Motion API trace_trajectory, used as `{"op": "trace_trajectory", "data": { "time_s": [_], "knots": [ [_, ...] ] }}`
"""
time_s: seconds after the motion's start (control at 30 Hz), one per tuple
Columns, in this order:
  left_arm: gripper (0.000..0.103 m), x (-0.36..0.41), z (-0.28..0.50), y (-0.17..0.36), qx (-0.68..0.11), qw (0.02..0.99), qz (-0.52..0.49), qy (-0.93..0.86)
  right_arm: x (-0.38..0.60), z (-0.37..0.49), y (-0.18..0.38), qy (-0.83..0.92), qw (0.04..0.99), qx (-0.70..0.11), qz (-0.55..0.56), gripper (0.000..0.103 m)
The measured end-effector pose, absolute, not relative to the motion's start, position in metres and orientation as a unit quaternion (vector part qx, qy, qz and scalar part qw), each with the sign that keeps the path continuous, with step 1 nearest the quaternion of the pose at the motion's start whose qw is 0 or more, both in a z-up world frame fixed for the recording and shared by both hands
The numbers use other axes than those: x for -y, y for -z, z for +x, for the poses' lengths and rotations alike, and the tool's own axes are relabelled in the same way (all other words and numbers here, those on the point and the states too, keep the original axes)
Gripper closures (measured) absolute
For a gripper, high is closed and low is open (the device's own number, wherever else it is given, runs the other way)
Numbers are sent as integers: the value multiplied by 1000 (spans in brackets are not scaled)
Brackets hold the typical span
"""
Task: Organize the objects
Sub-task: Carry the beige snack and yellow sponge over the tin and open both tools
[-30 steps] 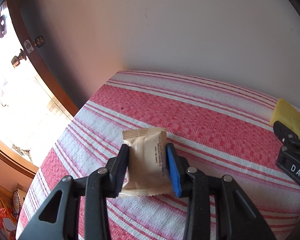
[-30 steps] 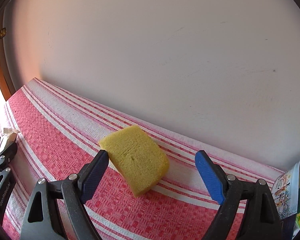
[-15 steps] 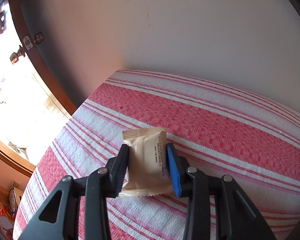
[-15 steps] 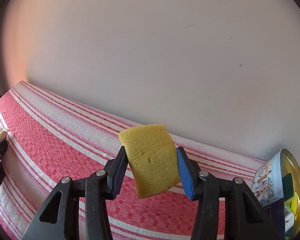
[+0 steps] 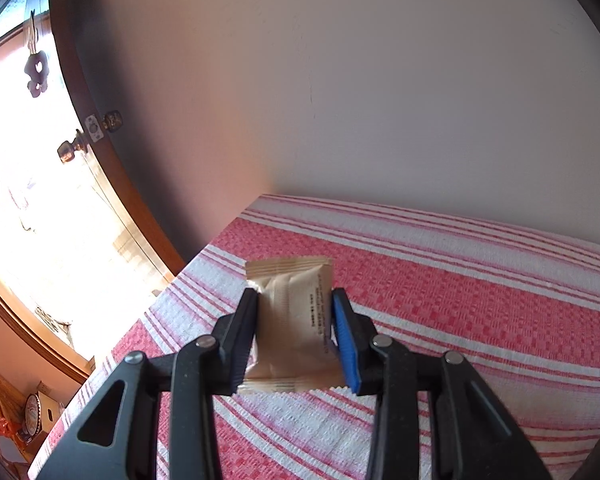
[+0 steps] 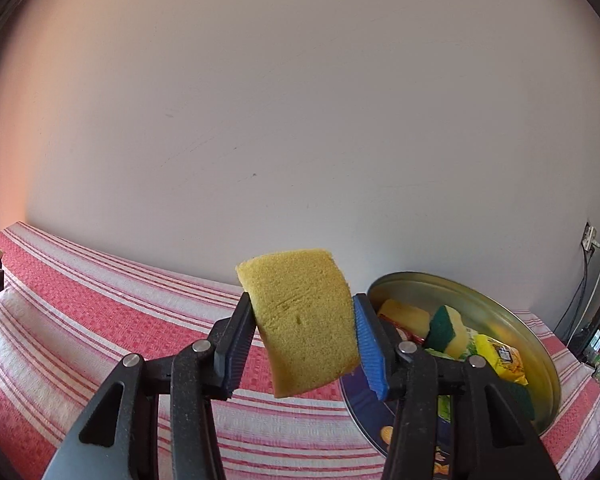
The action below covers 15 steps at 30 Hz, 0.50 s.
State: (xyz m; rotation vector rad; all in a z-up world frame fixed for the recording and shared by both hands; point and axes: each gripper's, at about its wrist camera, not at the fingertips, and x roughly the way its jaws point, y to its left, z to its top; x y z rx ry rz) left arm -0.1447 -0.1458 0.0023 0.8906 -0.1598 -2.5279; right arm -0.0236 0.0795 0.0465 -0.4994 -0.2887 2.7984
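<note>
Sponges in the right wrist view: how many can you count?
3 at least. One plain yellow sponge is clamped in the right gripper. Two lie in the round tin: a yellow sponge and a green-backed sponge. Others may be hidden under the packets.

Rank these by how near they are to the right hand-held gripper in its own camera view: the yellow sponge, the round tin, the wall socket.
1. Yellow sponge: clamped in the right hand-held gripper, off the cloth.
2. Round tin: just beyond, to the right, holding sponges and packets.
3. Wall socket: far right, up on the wall.
</note>
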Motion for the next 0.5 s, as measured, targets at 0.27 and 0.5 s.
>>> {"op": "trace_trajectory", "data": {
  "time_s": [0.27, 0.5],
  "knots": [
    [66, 98, -95, -15, 40, 163, 269, 948, -116, 19, -56, -973, 163, 51, -157, 52],
    [66, 47, -57, -18, 16, 73, 258, 963, -132, 30, -57, -972, 167, 40, -159, 52]
  ]
}}
